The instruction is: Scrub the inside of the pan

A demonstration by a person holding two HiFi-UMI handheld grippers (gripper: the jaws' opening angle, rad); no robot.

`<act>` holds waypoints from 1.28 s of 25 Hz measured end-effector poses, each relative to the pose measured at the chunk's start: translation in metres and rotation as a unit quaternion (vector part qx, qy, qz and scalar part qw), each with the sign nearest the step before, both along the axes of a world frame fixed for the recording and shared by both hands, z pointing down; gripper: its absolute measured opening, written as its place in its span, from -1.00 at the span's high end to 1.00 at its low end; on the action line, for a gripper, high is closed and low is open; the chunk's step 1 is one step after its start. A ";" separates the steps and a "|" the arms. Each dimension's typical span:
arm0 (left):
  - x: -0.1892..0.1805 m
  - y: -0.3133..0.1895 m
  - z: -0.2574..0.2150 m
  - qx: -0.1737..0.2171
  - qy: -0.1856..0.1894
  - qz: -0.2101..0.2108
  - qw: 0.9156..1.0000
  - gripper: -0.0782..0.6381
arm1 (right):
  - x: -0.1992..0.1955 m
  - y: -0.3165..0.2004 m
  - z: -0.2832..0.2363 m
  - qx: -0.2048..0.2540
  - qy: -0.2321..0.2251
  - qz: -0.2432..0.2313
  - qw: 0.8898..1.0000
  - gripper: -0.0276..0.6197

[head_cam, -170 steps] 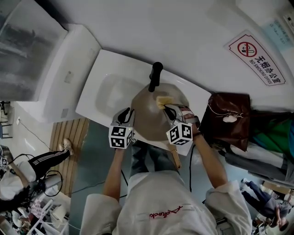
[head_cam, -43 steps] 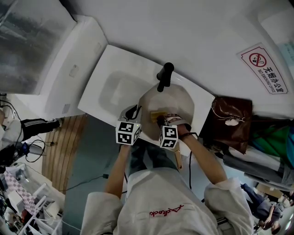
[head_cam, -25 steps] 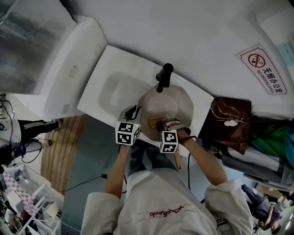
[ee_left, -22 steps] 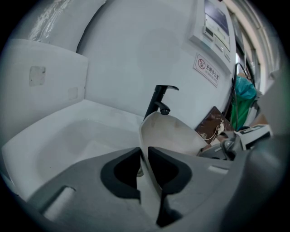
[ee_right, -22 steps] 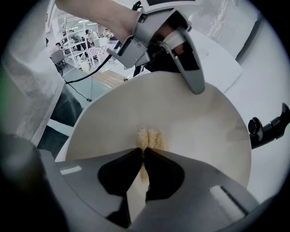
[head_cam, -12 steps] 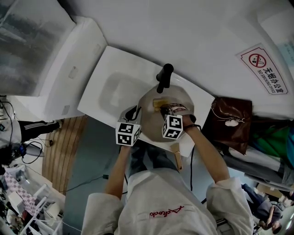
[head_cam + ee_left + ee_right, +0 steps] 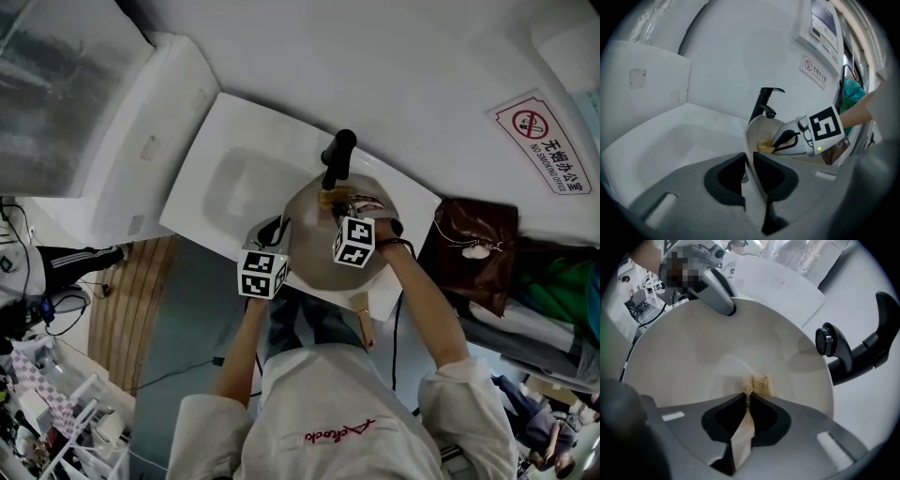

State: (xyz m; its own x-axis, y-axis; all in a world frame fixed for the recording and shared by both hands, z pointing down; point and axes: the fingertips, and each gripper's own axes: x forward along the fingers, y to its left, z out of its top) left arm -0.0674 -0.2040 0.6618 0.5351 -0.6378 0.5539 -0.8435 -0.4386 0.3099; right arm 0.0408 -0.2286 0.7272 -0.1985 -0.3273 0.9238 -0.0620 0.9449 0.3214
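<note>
A round pale pan (image 7: 317, 246) is held tilted over the white sink (image 7: 221, 148). My left gripper (image 7: 277, 230) is shut on the pan's near-left rim (image 7: 748, 140); in the left gripper view its jaws (image 7: 749, 158) clamp that thin edge. My right gripper (image 7: 332, 201) is shut on a yellow scrub pad (image 7: 757, 384), pressed against the inside of the pan (image 7: 703, 348) on its far side, near the black faucet (image 7: 337, 157). The left gripper view also shows the pad (image 7: 763, 146) under the right gripper (image 7: 780, 143).
The black faucet (image 7: 862, 350) rises just past the pan's far rim. A brown bag (image 7: 471, 246) sits right of the sink, below a no-smoking sign (image 7: 539, 141). A wooden handle (image 7: 363, 328) sticks out under the pan's near side. Wooden slats (image 7: 122, 300) lie on the floor at left.
Over the last second my right gripper has slid the pad from the pan's near side across to its far side, toward the faucet. The left gripper has kept its hold on the rim.
</note>
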 end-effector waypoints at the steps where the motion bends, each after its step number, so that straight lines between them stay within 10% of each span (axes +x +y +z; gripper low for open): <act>1: 0.000 0.000 0.000 0.000 0.000 0.000 1.000 0.63 | 0.001 0.001 0.001 -0.001 -0.001 0.001 1.000 0.82; 32: 0.002 -0.003 0.004 0.002 -0.002 -0.005 1.000 0.63 | 0.009 0.124 0.023 -0.103 0.024 -0.055 0.993 0.82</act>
State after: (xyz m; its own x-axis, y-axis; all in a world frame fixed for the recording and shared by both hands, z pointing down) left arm -0.0658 -0.2070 0.6662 0.5267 -0.6452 0.5535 -0.8490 -0.4312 0.3053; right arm 0.0496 -0.1043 0.7499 -0.1772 -0.1092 0.9781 0.0550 0.9912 0.1206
